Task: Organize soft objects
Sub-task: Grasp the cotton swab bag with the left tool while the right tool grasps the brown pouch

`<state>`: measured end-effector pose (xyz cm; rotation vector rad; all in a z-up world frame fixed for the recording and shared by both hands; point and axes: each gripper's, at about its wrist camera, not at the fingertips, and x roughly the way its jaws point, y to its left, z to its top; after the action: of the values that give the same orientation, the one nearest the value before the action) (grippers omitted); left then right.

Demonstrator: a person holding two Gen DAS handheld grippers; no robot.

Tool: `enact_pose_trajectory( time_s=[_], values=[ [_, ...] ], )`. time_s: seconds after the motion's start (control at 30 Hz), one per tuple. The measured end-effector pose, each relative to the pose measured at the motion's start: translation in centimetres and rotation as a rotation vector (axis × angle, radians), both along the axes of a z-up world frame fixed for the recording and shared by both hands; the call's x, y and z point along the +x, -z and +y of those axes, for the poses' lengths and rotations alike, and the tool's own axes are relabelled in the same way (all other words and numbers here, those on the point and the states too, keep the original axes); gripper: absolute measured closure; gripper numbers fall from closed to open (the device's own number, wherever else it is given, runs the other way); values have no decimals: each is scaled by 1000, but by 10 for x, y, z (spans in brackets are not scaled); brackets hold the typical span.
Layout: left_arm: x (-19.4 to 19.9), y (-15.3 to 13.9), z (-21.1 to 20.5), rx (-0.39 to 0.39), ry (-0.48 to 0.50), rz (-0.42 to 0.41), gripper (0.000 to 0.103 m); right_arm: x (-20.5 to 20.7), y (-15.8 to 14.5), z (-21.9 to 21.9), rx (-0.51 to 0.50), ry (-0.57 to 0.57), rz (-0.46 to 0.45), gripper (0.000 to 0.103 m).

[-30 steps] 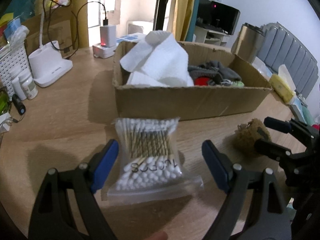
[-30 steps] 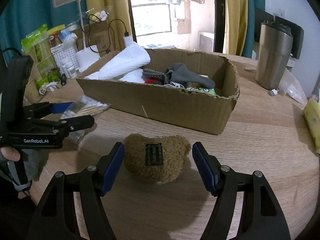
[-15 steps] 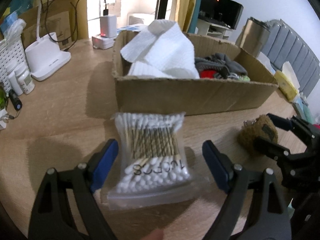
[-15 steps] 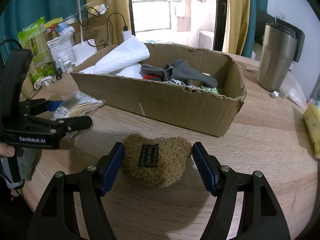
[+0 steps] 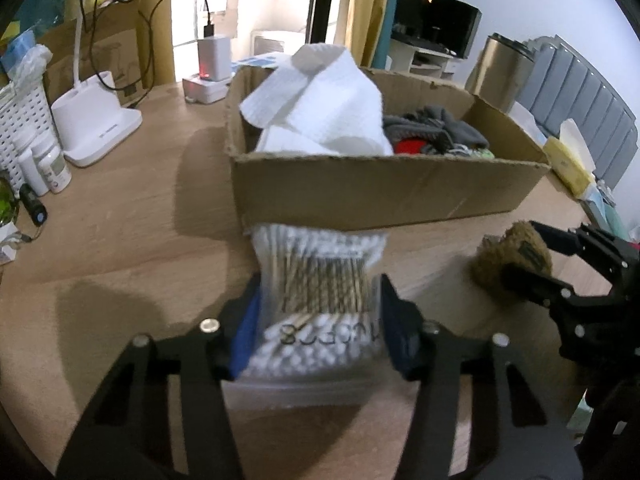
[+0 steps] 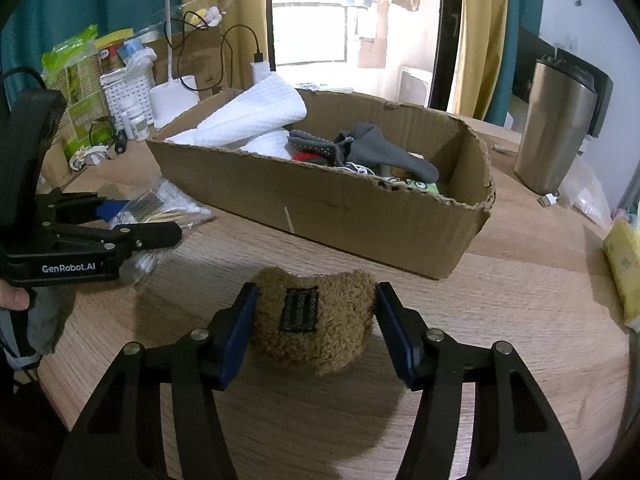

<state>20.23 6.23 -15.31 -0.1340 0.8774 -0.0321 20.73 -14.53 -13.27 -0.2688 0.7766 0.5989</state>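
A clear bag of cotton swabs (image 5: 316,280) lies on the wooden table in front of a cardboard box (image 5: 380,192). My left gripper (image 5: 320,320) is closing, and its blue pads press the bag's sides, pinching it at the waist. A brown plush pouch (image 6: 340,312) with a black label sits between the pads of my right gripper (image 6: 316,320), which is closing too and touches both of its sides. The box holds a white towel (image 5: 320,108) and grey socks (image 5: 436,132). The right wrist view shows the left gripper (image 6: 140,220) on the bag (image 6: 176,204).
A steel tumbler (image 6: 556,128) stands right of the box, with a yellow pack (image 6: 624,264) at the table's right edge. A white lamp base (image 5: 96,128), a white basket (image 5: 20,120), small bottles and a charger (image 5: 214,60) crowd the far left.
Both grippers' jaws have come in from wide open: the left pads now squeeze the swab bag, and the right pads now touch the plush pouch. Neither hand has shifted.
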Motion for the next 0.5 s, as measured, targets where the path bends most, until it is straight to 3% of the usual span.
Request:
enact_pose_trajectory(
  time_s=[0.5],
  values=[
    [-27, -24, -3, -30, 5, -85, 52, -5, -11, -6, -2, 19, -45, 41]
  ],
)
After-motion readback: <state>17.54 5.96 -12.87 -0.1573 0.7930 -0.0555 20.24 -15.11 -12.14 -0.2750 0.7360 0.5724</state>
